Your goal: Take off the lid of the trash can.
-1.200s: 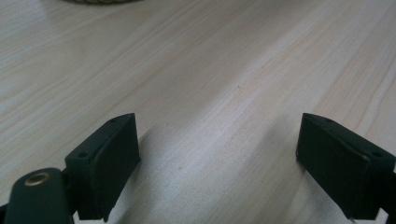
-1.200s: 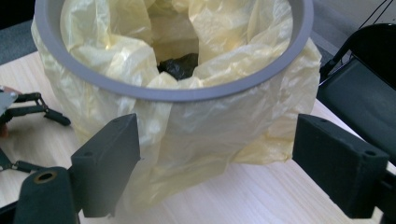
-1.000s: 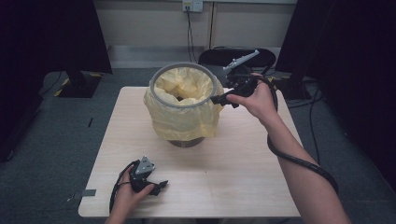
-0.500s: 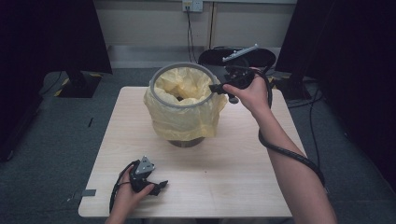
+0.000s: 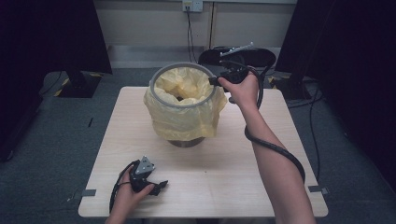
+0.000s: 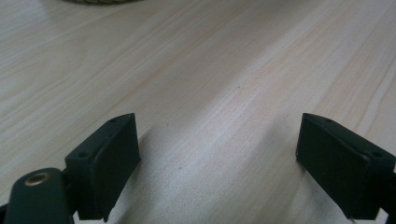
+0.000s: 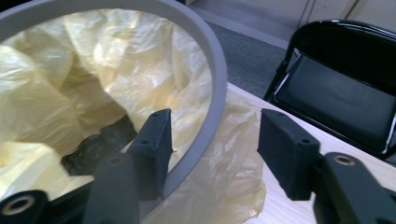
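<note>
Our right gripper (image 7: 212,144), jaws just closing astride the grey rim ring (image 7: 212,93) and yellow bin liner (image 7: 233,186) without pinching yet, may tear the liner or tip the bin; our left gripper (image 6: 217,154) rests open on the bench (image 6: 210,70).

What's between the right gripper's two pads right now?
The bin's grey rim ring and bag stand between the right gripper's closing jaws, untouched, in the right gripper view.
</note>
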Available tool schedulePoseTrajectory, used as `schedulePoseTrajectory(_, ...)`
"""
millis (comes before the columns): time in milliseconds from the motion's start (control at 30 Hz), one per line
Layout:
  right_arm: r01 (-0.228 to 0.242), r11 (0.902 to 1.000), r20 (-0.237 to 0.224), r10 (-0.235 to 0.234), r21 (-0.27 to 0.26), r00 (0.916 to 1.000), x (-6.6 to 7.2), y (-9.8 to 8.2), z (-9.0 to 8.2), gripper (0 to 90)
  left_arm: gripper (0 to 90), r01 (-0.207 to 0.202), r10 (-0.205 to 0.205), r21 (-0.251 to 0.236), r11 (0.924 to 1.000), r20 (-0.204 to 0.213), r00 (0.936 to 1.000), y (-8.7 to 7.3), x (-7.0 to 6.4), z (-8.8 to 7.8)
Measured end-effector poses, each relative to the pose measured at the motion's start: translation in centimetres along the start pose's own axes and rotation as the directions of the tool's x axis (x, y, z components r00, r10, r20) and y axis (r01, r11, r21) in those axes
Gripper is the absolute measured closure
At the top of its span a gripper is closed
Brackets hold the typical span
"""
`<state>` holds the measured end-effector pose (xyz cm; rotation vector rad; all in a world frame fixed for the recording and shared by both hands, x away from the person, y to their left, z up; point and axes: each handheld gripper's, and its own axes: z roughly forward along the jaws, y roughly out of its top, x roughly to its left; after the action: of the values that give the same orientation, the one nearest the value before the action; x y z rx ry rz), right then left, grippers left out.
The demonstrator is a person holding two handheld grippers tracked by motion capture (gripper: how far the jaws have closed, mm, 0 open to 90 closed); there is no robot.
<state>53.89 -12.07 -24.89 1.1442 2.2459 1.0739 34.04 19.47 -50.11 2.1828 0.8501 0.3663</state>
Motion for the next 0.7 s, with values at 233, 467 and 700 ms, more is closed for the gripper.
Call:
schedulePoseTrajectory(233,-0.029,0.9994,0.021,0.029,0.018,0.9994,0.0,0.2,1.1,54.5,12.6,0.0,0.0,0.001,1.0,0.0,1.0,0.0,0.0,0.0)
schedulePoseTrajectory(467,-0.051,0.9975,0.018,0.05,0.048,0.9986,0.4,0.5,1.7,66.2,12.6,-0.001,0.001,0.001,1.0,0.0,1.0,0.0,0.0,0.0)
schedulePoseTrajectory(700,-0.078,0.9944,0.033,0.075,0.072,0.9966,0.7,0.7,2.3,72.0,12.6,-0.001,0.001,0.001,1.0,0.0,1.0,0.0,0.0,0.0)
